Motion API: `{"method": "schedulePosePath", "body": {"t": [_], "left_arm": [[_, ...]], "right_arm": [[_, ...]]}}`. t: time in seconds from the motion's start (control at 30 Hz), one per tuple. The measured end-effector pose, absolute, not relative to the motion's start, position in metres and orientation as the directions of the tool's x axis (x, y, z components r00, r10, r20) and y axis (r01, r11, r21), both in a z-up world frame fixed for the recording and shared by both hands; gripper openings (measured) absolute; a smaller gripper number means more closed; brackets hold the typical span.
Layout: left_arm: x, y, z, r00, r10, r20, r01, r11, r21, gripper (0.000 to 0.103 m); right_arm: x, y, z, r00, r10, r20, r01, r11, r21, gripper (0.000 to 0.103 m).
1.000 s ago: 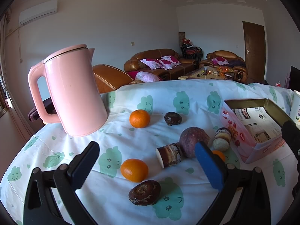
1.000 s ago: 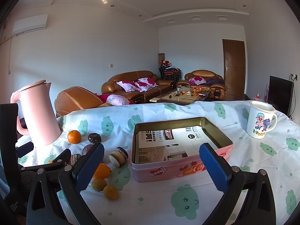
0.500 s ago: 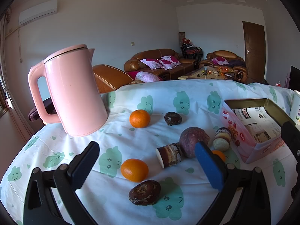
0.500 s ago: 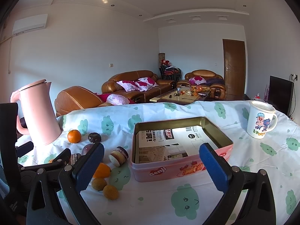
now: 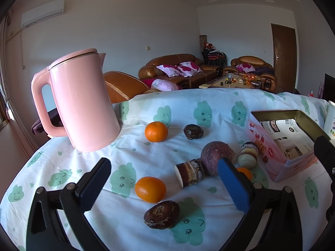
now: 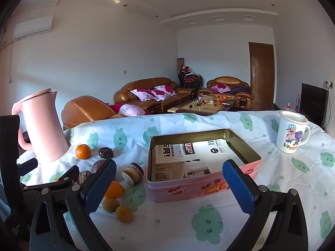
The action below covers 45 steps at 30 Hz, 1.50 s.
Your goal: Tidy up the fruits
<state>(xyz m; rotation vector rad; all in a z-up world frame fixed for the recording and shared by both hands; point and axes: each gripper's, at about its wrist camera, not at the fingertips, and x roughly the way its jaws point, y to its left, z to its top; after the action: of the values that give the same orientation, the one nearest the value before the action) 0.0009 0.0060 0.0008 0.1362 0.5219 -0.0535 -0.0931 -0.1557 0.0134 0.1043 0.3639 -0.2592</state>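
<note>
While both jaws stood wide and empty, the left gripper (image 5: 165,185) hovered over the near orange (image 5: 150,189), likely first pick. The right gripper (image 6: 170,185) faced the empty tin (image 6: 204,185), right of the scattered fruit, probably the drop spot.

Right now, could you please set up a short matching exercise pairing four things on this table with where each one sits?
Things:
1. pink kettle
2. cartoon mug
3. pink tin
4. near orange

Places:
A. far right of the cloth
B. between the left gripper's open fingers
C. table's left edge
D. ahead of the right gripper

Pairs: 1-C, 2-A, 3-D, 4-B
</note>
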Motion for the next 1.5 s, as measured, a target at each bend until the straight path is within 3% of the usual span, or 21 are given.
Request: {"method": "schedulePosePath", "body": {"t": [0.83, 1.07, 1.1, 1.27, 1.3, 1.5], "left_arm": [[0.002, 0.007, 0.000, 0.863, -0.019, -0.505, 0.088, 0.990, 0.112, 0.103], [-0.006, 0.025, -0.009, 0.832, -0.007, -0.555, 0.080, 0.991, 0.108, 0.103], [-0.009, 0.029, -0.011, 0.828, 0.000, -0.560, 0.074, 0.991, 0.109, 0.103], [-0.026, 0.061, -0.019, 0.780, -0.023, -0.626, 0.088, 0.993, 0.073, 0.103], [-0.029, 0.065, -0.021, 0.770, -0.038, -0.637, 0.101, 0.993, 0.062, 0.103], [-0.041, 0.071, -0.027, 0.718, -0.098, -0.689, 0.184, 0.981, 0.052, 0.099]], "right_arm": [[-0.092, -0.155, 0.013, 0.896, -0.208, -0.393, 0.251, 0.966, 0.060, 0.102], [-0.097, -0.163, 0.003, 0.865, -0.121, -0.488, 0.193, 0.976, 0.101, 0.101], [-0.098, -0.163, 0.001, 0.858, -0.097, -0.504, 0.174, 0.979, 0.108, 0.100], [-0.088, -0.150, -0.012, 0.797, 0.033, -0.603, 0.047, 0.992, 0.117, 0.059], [-0.084, -0.145, -0.015, 0.785, 0.050, -0.618, 0.025, 0.993, 0.111, 0.055], [-0.054, -0.124, -0.031, 0.689, 0.071, -0.721, -0.046, 0.998, 0.053, 0.052]]}}
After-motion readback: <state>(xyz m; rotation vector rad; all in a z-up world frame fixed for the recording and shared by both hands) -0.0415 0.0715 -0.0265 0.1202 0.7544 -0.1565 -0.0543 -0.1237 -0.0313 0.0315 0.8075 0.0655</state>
